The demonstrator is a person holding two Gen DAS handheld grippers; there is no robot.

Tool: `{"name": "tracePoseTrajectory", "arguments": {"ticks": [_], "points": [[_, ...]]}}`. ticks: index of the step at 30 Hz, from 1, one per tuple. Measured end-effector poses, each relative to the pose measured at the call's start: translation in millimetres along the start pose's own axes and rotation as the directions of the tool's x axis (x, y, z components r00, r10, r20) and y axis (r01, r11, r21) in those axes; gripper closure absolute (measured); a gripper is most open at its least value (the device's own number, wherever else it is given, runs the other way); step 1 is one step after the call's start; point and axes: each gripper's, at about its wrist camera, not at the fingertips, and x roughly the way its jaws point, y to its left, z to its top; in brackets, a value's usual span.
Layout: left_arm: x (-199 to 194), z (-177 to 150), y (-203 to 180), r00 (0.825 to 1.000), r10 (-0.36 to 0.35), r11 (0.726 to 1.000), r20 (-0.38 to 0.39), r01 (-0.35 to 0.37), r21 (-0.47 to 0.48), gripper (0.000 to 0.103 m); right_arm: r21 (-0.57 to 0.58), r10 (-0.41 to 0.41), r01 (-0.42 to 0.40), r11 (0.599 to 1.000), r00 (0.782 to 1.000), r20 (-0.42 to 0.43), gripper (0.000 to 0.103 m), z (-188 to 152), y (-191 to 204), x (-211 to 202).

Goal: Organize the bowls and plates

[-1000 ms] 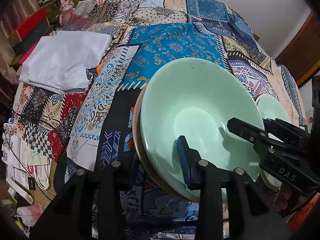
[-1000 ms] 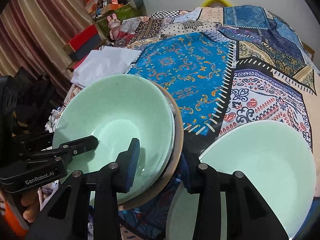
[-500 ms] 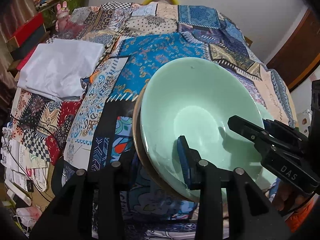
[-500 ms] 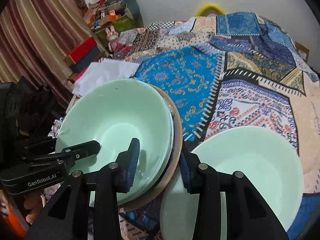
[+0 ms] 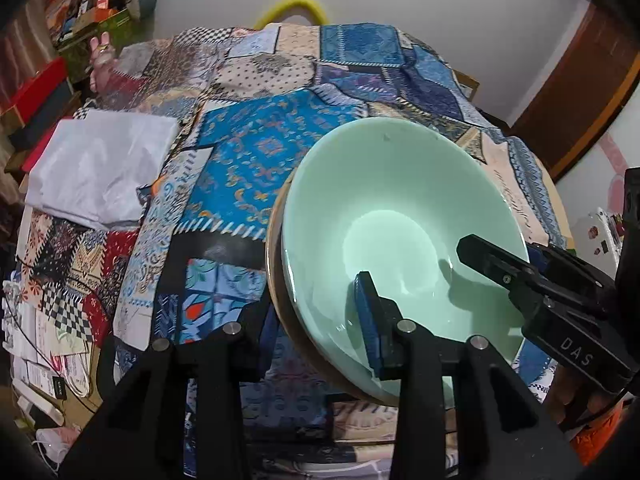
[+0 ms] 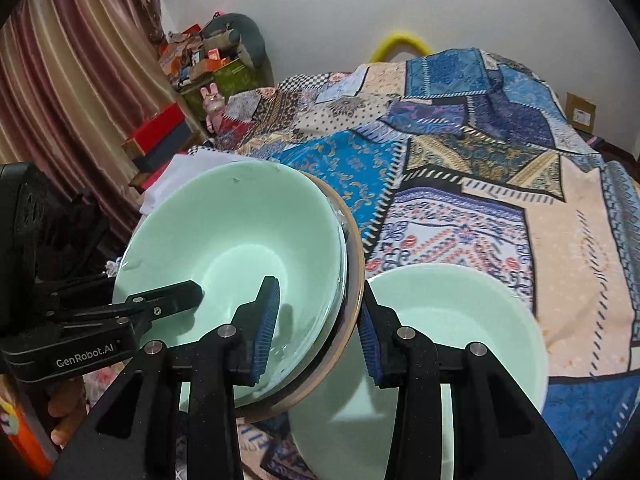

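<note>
**Two grippers clamped on one stack of dishes above a patchwork cloth**

Nearest, the left gripper (image 5: 316,316) grips the near-left rim of a pale green bowl (image 5: 396,216); its outer finger is mostly hidden behind the stack. The right gripper (image 6: 316,316) clenches the near-right rim of the same bowl, one blue pad (image 6: 266,320) inside and the other outside. Under the bowl sits a tan-rimmed plate (image 6: 354,268), of which only the edge shows; what lies between the two cannot be made out. The stack is tilted and held above the patchwork cloth (image 6: 460,184). Just right of it, a second green bowl (image 6: 460,328) rests on the cloth, its near part covered by the right gripper. Farther left lies a folded white cloth (image 5: 100,168), partly behind the bowl in the right view. At the far edge a yellow hoop (image 6: 400,42) is cut off by the cloth.
</note>
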Motion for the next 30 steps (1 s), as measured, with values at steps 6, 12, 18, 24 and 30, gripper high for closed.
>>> {"name": "tracePoseTrajectory", "arguments": {"ticks": [6, 12, 18, 24, 30], "points": [[-4.2, 1.5, -25.3, 1.0, -0.02, 0.999, 0.009, 0.019, 0.043, 0.067, 0.02, -0.029, 0.029, 0.999, 0.999, 0.027, 0.068, -3.8, -15.9, -19.1], [-2.2, 0.5, -50.2, 0.999, -0.04, 0.997, 0.0, 0.04, 0.068, 0.067, 0.04, -0.053, 0.052, 0.998, 0.998, 0.037, 0.068, -10.5, -30.8, -34.0], [2.2, -3.4, -72.1, 0.999, -0.053, 0.995, -0.011, 0.054, 0.085, 0.067, 0.059, -0.075, 0.073, 0.996, 0.997, 0.033, 0.068, -21.1, -47.0, -45.7], [11.2, -8.4, -89.3, 0.998, -0.049, 0.993, -0.034, 0.052, 0.106, 0.067, 0.07, -0.088, 0.086, 0.994, 0.996, 0.019, 0.068, -30.6, -59.6, -51.8], [27.6, -11.3, -101.1, 0.997, -0.035, 0.992, -0.073, 0.043, 0.12, 0.067, 0.102, -0.091, 0.091, 0.991, 0.996, -0.004, 0.069, -40.8, -74.2, -49.2]]}}
